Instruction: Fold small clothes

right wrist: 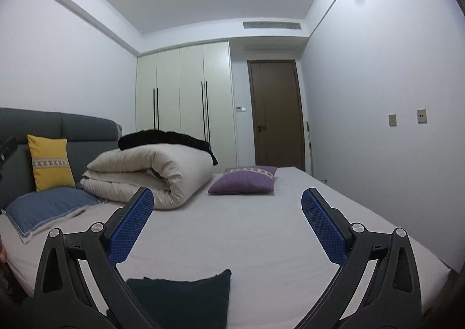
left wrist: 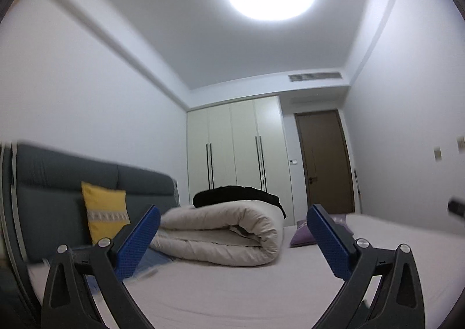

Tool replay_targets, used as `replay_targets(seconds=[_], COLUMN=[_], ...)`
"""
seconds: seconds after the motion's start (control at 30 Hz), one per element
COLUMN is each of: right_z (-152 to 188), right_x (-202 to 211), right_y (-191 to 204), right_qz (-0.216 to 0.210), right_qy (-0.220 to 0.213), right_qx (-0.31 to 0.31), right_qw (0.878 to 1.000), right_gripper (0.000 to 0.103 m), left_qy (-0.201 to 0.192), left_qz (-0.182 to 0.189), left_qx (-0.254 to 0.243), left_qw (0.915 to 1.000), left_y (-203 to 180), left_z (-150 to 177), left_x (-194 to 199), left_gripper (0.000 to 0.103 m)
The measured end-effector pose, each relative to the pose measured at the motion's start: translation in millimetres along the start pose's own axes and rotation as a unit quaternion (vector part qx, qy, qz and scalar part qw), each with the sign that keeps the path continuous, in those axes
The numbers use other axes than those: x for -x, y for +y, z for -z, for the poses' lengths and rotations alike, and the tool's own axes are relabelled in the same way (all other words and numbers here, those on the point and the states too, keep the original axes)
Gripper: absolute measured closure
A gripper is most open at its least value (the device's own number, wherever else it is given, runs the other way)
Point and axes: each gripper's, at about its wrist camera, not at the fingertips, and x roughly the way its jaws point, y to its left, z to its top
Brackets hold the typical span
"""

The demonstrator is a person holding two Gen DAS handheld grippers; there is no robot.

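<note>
Both tools, left tool (left wrist: 232, 220) and right tool (right wrist: 227, 202), gape wide and carry nothing. The dark cloth (right wrist: 186, 297) lies on the bed (right wrist: 261, 236) beneath the right tool (folded, apparently); a careless re-grab could undo it.

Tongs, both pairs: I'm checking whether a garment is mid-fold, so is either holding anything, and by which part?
Nothing is held. The left tongs and right tongs both stand open and empty.

Soft matt cloth bedsheet (right wrist: 261, 242), puffy cream quilt (right wrist: 162, 175), woven purple cushion (right wrist: 244, 181), dark folded cloth (right wrist: 186, 297), brown wooden door (right wrist: 276, 114), textured blue gripper pads (right wrist: 130, 227).
</note>
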Motion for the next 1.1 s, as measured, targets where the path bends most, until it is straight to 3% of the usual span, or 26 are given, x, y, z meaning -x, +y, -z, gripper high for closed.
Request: replay_targets(seconds=[0.13, 0.3, 0.4, 0.57, 0.7, 0.8, 0.9, 1.1], right_z=[-8.0, -3.9, 5.5, 35.3, 70.7, 102.4, 133.6, 186.0], right_x=[9.8, 13.8, 5.4, -28.4, -58.9, -77.0, -89.7, -103.4], right_y=[6.8, 12.1, 16.3, 23.6, 28.2, 29.6, 31.1, 38.7], right_qz=[0.000, -0.005, -0.001, 0.020, 0.029, 0.035, 0.041, 0.069], right_qy=[0.009, 0.039, 0.064, 0.148, 0.246, 0.309, 0.354, 0.396], right_qx=[0.009, 0.008, 0.014, 0.021, 0.017, 0.005, -0.009, 0.003], right_qw=[1.000, 0.999, 0.998, 0.989, 0.969, 0.950, 0.934, 0.916], right_gripper=[0.000, 0.000, 0.000, 0.000, 0.000, 0.000, 0.000, 0.000], left_qy=[0.016, 0.083, 0.149, 0.275, 0.386, 0.423, 0.445, 0.476], left_qz=[0.008, 0.020, 0.033, 0.050, 0.087, 0.099, 0.104, 0.098], left_qx=[-0.007, -0.038, -0.031, -0.026, -0.007, 0.009, 0.019, 0.021], left_qw=[0.9998, 0.9956, 0.9877, 0.9597, 0.9185, 0.9006, 0.8892, 0.8735], left_y=[-0.9, -10.5, -13.9, -26.6, -38.7, -42.6, -45.5, -50.3], left_z=[-0.8, 14.1, 34.9, 80.2, 127.7, 152.8, 171.5, 205.5], left_x=[6.2, -5.3, -19.8, -45.9, -63.7, -67.4, -72.4, -75.2], left_gripper=[0.000, 0.000, 0.000, 0.000, 0.000, 0.000, 0.000, 0.000])
